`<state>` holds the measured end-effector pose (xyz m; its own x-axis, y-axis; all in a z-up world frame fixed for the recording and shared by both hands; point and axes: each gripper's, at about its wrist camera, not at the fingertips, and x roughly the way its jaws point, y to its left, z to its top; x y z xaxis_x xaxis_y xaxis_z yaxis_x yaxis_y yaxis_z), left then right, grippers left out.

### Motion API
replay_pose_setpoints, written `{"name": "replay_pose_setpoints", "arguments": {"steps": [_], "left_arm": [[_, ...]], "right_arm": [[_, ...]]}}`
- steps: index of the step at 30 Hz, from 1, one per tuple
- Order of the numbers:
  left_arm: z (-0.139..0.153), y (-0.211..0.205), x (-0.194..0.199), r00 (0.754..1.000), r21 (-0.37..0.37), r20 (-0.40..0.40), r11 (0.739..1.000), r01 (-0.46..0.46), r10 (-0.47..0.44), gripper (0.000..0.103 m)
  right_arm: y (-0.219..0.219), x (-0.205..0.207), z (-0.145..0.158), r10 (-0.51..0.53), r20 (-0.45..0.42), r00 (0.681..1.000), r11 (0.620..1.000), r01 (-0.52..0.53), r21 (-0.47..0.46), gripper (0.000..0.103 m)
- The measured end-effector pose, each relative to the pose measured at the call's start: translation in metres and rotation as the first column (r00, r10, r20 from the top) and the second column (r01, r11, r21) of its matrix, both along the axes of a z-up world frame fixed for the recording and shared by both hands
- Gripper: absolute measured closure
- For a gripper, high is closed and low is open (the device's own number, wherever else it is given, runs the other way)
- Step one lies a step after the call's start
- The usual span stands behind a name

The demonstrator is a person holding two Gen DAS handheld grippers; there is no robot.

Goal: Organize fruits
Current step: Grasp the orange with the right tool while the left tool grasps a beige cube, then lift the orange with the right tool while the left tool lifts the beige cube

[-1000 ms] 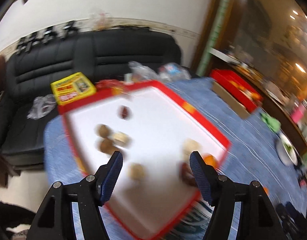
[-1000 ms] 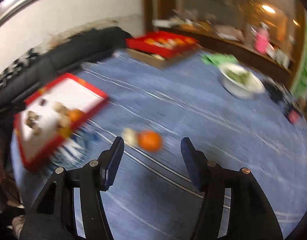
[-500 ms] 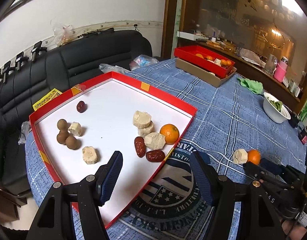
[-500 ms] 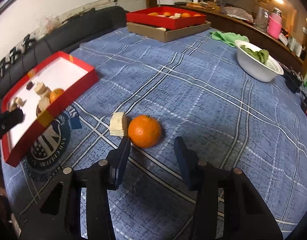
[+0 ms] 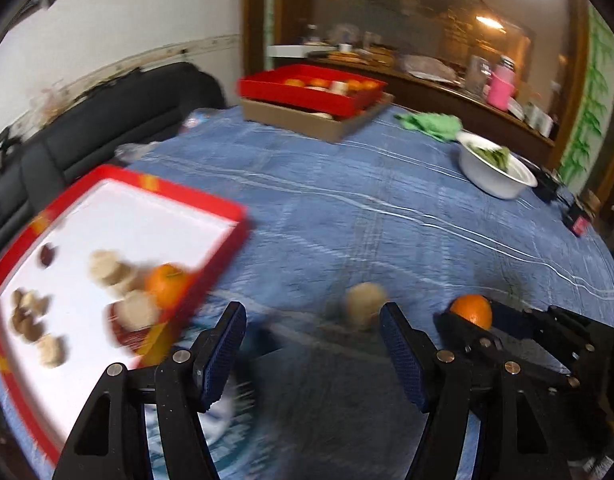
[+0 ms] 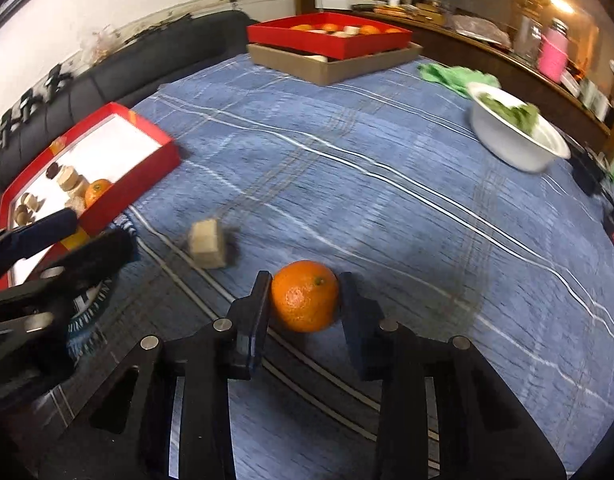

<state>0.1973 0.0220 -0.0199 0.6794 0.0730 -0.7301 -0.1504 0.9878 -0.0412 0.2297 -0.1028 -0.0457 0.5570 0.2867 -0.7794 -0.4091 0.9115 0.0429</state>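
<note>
A loose orange (image 6: 305,300) lies on the blue checked tablecloth (image 6: 387,200). My right gripper (image 6: 303,304) is around it, its jaws closing, with a pad touching each side. A beige block (image 6: 206,243) lies just left of it. My left gripper (image 5: 313,344) is open and empty, and the block (image 5: 365,306) sits just beyond its right fingertip. To the left stands a red tray (image 5: 235,216) with a white floor, holding another orange (image 5: 167,282), beige blocks and several dark dates. The left wrist view is blurred.
A second red tray (image 6: 327,42) of oranges rests on a cardboard box at the far edge. A white bowl (image 6: 515,140) of greens and a green cloth (image 6: 451,74) lie at the right. A black sofa (image 6: 147,68) runs behind the table.
My right gripper has come down around the loose orange and its jaws have narrowed onto it. My left gripper has swung right, from over the tray to the beige block.
</note>
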Motion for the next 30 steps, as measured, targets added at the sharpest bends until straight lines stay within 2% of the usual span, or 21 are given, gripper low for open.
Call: {"name": "replay_pose_setpoints", "arguments": {"steps": [1,3,4,5,8,13,23,30], "left_arm": [[-0.003,-0.006,0.006,1.000,0.003,-0.005,1.000,0.015,-0.015,0.038],[-0.013,-0.018,0.020,0.999,0.030,-0.024,0.999,0.027,-0.027,0.057],[-0.019,-0.021,0.028,0.998,0.033,-0.051,0.998,0.044,-0.042,0.076],[-0.027,-0.021,0.036,0.995,0.008,-0.091,0.999,0.050,-0.049,0.081],[-0.025,-0.019,0.033,0.995,-0.003,-0.082,0.999,0.049,-0.049,0.083],[-0.012,-0.019,0.005,0.998,0.003,-0.052,0.999,0.048,-0.047,0.083],[0.005,-0.037,-0.046,0.997,0.024,0.028,0.998,0.066,-0.066,0.083],[0.001,-0.029,-0.059,0.998,0.012,0.039,0.999,0.041,-0.041,0.083]], "right_arm": [[-0.010,0.000,0.000,-0.017,-0.001,1.000,1.000,0.017,0.008,0.071],[-0.025,0.003,-0.001,-0.044,-0.007,0.999,0.999,0.044,0.028,0.071],[-0.030,0.004,-0.001,-0.054,-0.009,0.999,0.998,0.054,0.041,0.071],[-0.036,0.005,-0.001,-0.065,-0.013,0.998,0.996,0.065,0.055,0.071],[-0.039,0.007,-0.001,-0.066,-0.019,0.998,0.995,0.067,0.074,0.071],[-0.035,0.002,0.003,-0.049,-0.013,0.999,0.996,0.050,0.074,0.071],[-0.039,-0.054,0.014,-0.050,0.022,0.999,0.998,0.049,0.044,0.071],[-0.038,-0.081,0.016,-0.077,0.045,0.996,0.995,0.074,0.071,0.071]]}}
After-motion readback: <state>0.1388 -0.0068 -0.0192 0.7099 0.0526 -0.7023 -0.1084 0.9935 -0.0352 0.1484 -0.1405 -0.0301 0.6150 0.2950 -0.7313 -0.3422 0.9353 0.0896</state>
